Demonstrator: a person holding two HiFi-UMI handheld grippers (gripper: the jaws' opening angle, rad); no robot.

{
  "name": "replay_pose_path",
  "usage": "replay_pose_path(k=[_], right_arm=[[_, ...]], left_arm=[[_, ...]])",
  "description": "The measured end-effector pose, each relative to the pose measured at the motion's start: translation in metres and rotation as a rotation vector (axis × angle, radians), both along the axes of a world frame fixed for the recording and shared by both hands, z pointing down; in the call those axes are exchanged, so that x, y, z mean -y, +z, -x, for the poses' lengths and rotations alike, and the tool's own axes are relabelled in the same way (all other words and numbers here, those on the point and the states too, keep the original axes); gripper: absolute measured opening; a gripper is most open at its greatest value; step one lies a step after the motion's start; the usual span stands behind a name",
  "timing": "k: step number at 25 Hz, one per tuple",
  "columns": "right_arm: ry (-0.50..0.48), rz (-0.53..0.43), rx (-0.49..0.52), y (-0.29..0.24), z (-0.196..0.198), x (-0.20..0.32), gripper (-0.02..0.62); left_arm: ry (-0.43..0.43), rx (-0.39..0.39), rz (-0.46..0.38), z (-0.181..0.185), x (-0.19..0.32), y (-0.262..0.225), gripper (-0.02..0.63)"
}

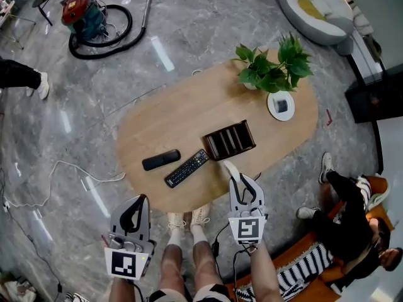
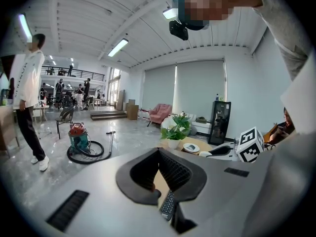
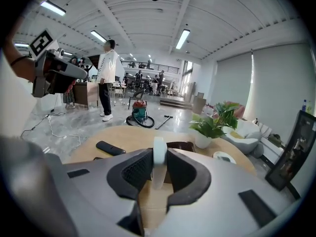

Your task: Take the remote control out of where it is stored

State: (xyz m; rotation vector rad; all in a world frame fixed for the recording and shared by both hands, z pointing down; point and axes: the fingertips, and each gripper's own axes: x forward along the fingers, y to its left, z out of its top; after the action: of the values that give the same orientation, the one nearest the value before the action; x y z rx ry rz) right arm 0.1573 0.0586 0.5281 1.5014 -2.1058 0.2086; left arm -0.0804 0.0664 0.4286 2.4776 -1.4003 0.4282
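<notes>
My right gripper [image 1: 242, 180] is shut on a slim white remote control [image 1: 230, 168], just off the near edge of the oval wooden table [image 1: 157, 118]. In the right gripper view the white remote [image 3: 158, 163] stands upright between the pads. The dark brown compartment box [image 1: 230, 139] lies on the table just beyond it. Left of the box lie a smooth black remote [image 1: 161, 160] and a black remote with buttons [image 1: 187, 168]. My left gripper [image 1: 143, 200] hangs below the table's near edge with its jaws together and nothing in them [image 2: 158, 151].
A potted plant [image 1: 272, 68] and a white round dish [image 1: 281, 106] stand at the table's far right. A vacuum cleaner [image 1: 85, 12] with its hose sits on the floor far left. A person [image 1: 343, 212] sits on a sofa at the right. A white cable [image 1: 56, 168] trails on the floor.
</notes>
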Motion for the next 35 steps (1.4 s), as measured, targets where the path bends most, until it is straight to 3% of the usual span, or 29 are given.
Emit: replay_pose_path(k=[15, 35], right_arm=[[-0.012, 0.08, -0.003, 0.055, 0.003, -0.015, 0.087], [-0.025, 0.092, -0.04, 0.086, 0.012, -0.024, 0.087]], left_arm=[[0.0, 0.018, 0.025, 0.004, -0.016, 0.021, 0.005], [0.003, 0.012, 0.038, 0.002, -0.015, 0.032, 0.005]])
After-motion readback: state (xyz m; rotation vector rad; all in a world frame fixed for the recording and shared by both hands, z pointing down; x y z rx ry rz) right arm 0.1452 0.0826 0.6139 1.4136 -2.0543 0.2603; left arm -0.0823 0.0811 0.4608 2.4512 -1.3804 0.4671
